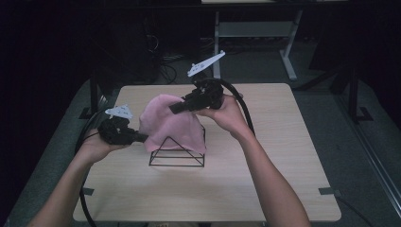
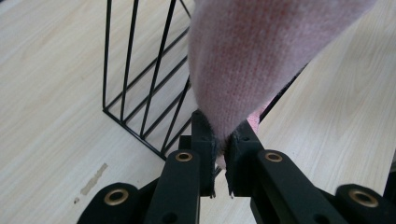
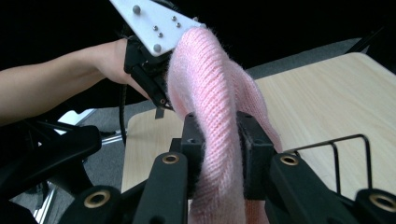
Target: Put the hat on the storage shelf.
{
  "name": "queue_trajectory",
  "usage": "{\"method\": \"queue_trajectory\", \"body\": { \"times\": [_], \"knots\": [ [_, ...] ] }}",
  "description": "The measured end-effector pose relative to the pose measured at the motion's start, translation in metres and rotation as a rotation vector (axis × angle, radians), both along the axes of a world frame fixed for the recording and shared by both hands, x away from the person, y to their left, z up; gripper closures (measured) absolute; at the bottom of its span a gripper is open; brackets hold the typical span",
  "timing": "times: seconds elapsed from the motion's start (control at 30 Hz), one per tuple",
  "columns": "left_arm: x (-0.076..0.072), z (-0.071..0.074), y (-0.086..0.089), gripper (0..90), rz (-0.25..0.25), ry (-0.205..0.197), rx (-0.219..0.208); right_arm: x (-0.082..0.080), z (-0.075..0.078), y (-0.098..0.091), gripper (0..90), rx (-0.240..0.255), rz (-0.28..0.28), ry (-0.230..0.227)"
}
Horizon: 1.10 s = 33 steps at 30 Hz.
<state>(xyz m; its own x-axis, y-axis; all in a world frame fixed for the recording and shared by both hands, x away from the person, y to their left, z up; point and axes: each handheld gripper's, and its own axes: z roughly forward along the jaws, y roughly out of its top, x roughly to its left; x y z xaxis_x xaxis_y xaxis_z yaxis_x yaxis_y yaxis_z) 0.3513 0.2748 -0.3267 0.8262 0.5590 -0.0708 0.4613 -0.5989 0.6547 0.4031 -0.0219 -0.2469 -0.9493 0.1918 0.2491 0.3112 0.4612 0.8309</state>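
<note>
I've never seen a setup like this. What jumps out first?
A fuzzy pink knit hangs mid-table over a black wire rack, stretched between two hand-held grippers. The left gripper pinches its lower left edge; the right gripper clamps a thick fold at its top. Under it all lies a pale wooden table.

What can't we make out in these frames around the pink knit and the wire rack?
- High view: the far side of the wire rack, covered by the pink knit.
- High view: the tips of the left gripper and right gripper, sunk in the cloth.
- Left gripper view: the rack's top, cut off by the upper edge.
- Right gripper view: most of the rack, behind the knit and jaws.
- What garment the knit is: bunched up.
</note>
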Motion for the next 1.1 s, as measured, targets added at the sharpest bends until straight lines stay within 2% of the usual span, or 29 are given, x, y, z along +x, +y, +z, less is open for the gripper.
{"method": "queue_trajectory", "body": {
  "times": [0.37,0.43,0.57,0.73,0.8,0.87,0.97,1.1],
  "knots": [
    [0.001,-0.015,-0.002,83.8,-0.001,0.017,0.045,-0.001,-0.023,-0.001,73.8,-0.004,0.016,0.042],
    [0.001,-0.017,-0.002,83.8,-0.007,0.018,0.059,-0.001,-0.028,-0.001,72.3,-0.010,0.015,0.047],
    [0.001,-0.021,-0.001,83.8,-0.005,0.023,0.059,-0.002,-0.032,-0.004,68.1,-0.018,0.007,0.055],
    [0.000,-0.023,0.000,83.8,0.002,0.026,0.057,-0.004,-0.032,-0.006,63.4,-0.023,-0.004,0.044],
    [0.000,-0.025,0.000,83.8,-0.003,0.025,0.078,-0.007,-0.031,-0.007,62.7,-0.025,-0.009,0.039],
    [0.000,-0.026,0.000,83.9,-0.002,0.024,0.082,-0.008,-0.030,-0.008,61.8,-0.032,-0.008,0.020],
    [0.000,-0.029,0.000,83.9,-0.002,0.029,0.082,-0.010,-0.028,-0.010,65.4,-0.018,-0.016,0.013],
    [0.001,-0.034,0.000,83.8,0.000,0.034,0.088,-0.010,-0.030,-0.011,74.2,-0.027,-0.010,0.011]
  ]
}}
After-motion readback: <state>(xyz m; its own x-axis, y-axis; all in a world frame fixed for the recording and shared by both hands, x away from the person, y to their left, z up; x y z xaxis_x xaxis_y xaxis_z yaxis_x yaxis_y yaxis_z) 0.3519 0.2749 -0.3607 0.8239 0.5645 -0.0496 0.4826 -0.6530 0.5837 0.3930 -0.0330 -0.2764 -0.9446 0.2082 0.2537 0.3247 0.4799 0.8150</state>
